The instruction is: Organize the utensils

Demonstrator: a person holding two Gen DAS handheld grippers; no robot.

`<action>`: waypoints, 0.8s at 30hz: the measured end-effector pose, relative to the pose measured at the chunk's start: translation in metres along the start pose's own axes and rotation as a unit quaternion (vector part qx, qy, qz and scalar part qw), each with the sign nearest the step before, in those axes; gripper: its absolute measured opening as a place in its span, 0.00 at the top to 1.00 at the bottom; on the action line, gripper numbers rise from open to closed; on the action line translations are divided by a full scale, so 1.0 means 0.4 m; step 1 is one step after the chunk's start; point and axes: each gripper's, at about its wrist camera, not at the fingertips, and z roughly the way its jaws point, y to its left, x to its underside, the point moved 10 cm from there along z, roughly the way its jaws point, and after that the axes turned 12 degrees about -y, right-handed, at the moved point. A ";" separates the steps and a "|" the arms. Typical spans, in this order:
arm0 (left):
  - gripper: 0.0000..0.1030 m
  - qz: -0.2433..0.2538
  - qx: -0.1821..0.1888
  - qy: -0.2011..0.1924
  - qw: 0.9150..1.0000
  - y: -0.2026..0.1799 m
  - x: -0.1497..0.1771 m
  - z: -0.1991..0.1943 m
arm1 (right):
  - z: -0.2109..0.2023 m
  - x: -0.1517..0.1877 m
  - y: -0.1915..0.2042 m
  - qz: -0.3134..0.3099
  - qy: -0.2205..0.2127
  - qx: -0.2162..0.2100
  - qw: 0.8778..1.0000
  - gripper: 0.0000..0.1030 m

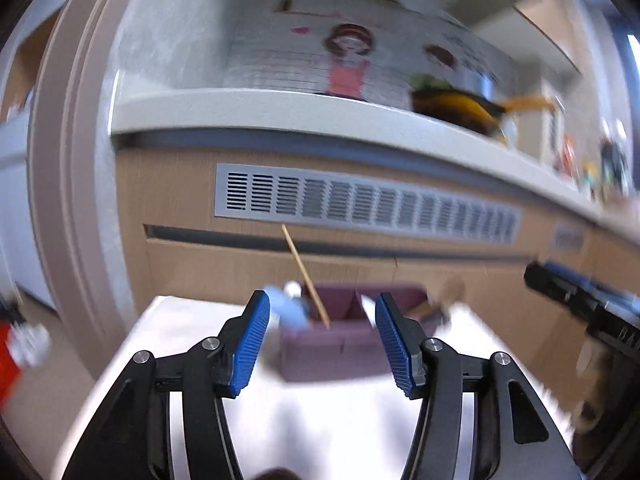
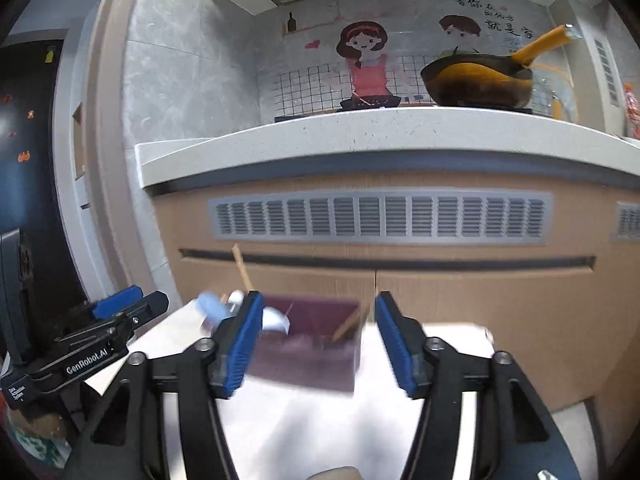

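Observation:
A purple divided utensil box (image 1: 328,344) (image 2: 308,356) stands on a white table (image 1: 320,420) (image 2: 320,420) in front of both grippers. A thin wooden chopstick (image 1: 304,276) (image 2: 242,270) leans out of its left part, beside pale blue and white spoons (image 1: 286,308) (image 2: 216,306). A wooden utensil (image 2: 350,324) sits in its right compartment. My left gripper (image 1: 320,340) is open, with nothing between its blue pads. My right gripper (image 2: 316,340) is open too and holds nothing. Each gripper shows at the edge of the other's view, the right one (image 1: 580,300) and the left one (image 2: 100,332).
Behind the table runs a wooden cabinet front with a grey vent grille (image 2: 380,216) under a white counter (image 2: 360,140). A dark wok with an orange handle (image 2: 480,80) sits on the counter. A door frame (image 2: 104,120) stands at the left.

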 end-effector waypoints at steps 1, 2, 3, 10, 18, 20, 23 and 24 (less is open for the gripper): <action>0.42 0.012 -0.003 0.005 1.000 -0.004 0.012 -0.020 | -0.019 0.014 0.002 0.004 0.004 0.003 1.000 0.40; 0.42 0.020 -0.004 0.017 1.000 -0.011 0.035 -0.059 | -0.048 0.041 0.007 0.009 0.015 0.006 1.000 0.40; 0.42 0.016 -0.002 0.023 1.000 -0.013 0.046 -0.078 | -0.071 0.069 0.013 0.011 0.029 0.007 0.999 0.40; 0.42 0.012 -0.014 0.058 0.998 -0.053 0.126 -0.238 | -0.175 0.186 0.048 0.012 0.070 0.034 0.997 0.40; 0.42 0.008 -0.050 0.067 0.996 -0.051 0.132 -0.302 | -0.215 0.209 0.057 0.013 0.081 0.042 0.996 0.40; 0.42 0.004 -0.051 0.066 0.996 -0.047 0.127 -0.305 | -0.221 0.201 0.057 0.009 0.076 0.045 0.996 0.40; 0.42 0.003 -0.051 0.070 0.996 -0.046 0.126 -0.305 | -0.225 0.198 0.061 0.006 0.076 0.042 0.996 0.40; 0.42 0.002 -0.049 0.072 0.996 -0.046 0.127 -0.305 | -0.227 0.199 0.063 0.005 0.076 0.041 0.996 0.40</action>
